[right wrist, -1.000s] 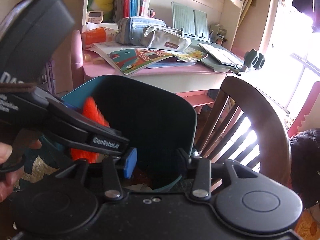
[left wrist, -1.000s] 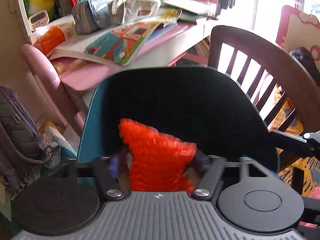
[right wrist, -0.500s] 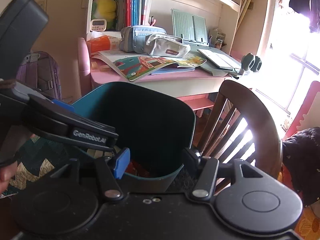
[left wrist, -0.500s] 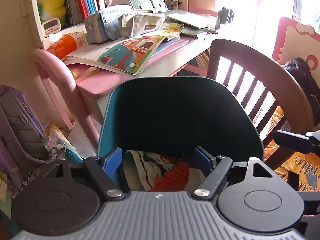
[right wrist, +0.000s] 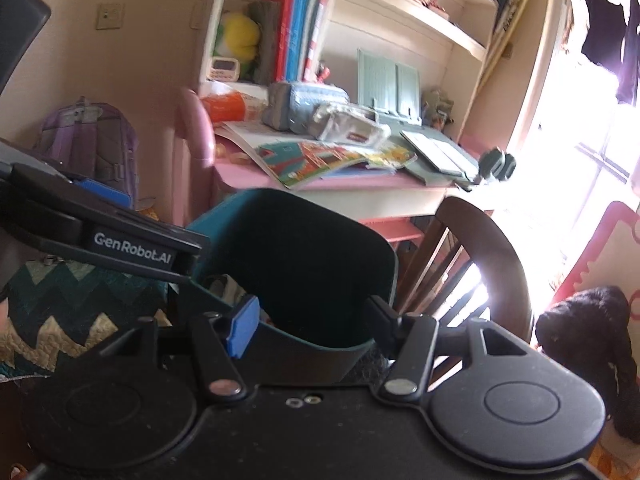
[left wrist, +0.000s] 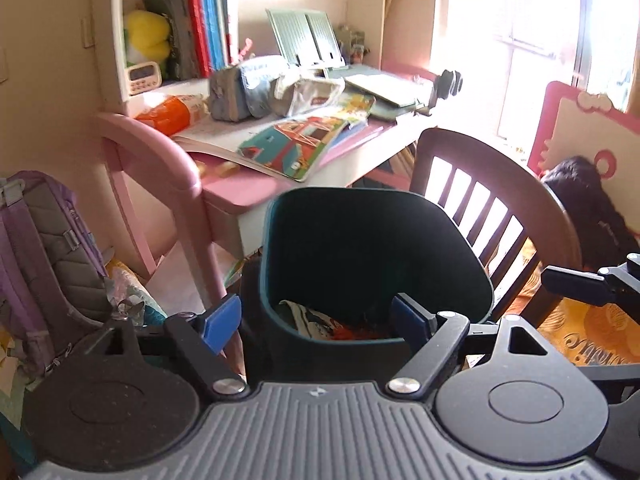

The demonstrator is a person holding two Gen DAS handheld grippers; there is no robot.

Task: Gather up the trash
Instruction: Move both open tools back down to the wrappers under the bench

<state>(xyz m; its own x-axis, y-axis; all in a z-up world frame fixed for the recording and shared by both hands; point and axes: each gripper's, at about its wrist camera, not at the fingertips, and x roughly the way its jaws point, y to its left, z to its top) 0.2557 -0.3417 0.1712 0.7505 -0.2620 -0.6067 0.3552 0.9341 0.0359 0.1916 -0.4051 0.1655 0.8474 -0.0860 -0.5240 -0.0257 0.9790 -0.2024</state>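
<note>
Landmark: teal trash bin (left wrist: 372,256), open top, dark inside.
Desk: pink desk (left wrist: 248,192) stands behind the bin, with shelves above it.
Chair: brown wooden chair (left wrist: 496,200) stands just right of the bin, its slatted back against the window light.
Backpack: purple backpack (left wrist: 44,248) sits left of the bin, beyond the desk's pink leg.
Picture book: open colourful book (left wrist: 296,148) lies on the desk edge behind the bin; its print is too small to read.
Trash: orange-red wrapper (left wrist: 352,332) lies at the bottom of the bin beside a printed paper piece (left wrist: 304,320).
Left gripper: left gripper (left wrist: 312,320) hangs over the bin's near rim, fingers spread wide, nothing between them.
Right gripper: right gripper (right wrist: 312,320) hangs at the bin's near rim, fingers wide apart and empty.
Writing: "GenRobot.AI" in white on the left gripper's arm (right wrist: 132,248), left of the bin in the right wrist view.
</note>
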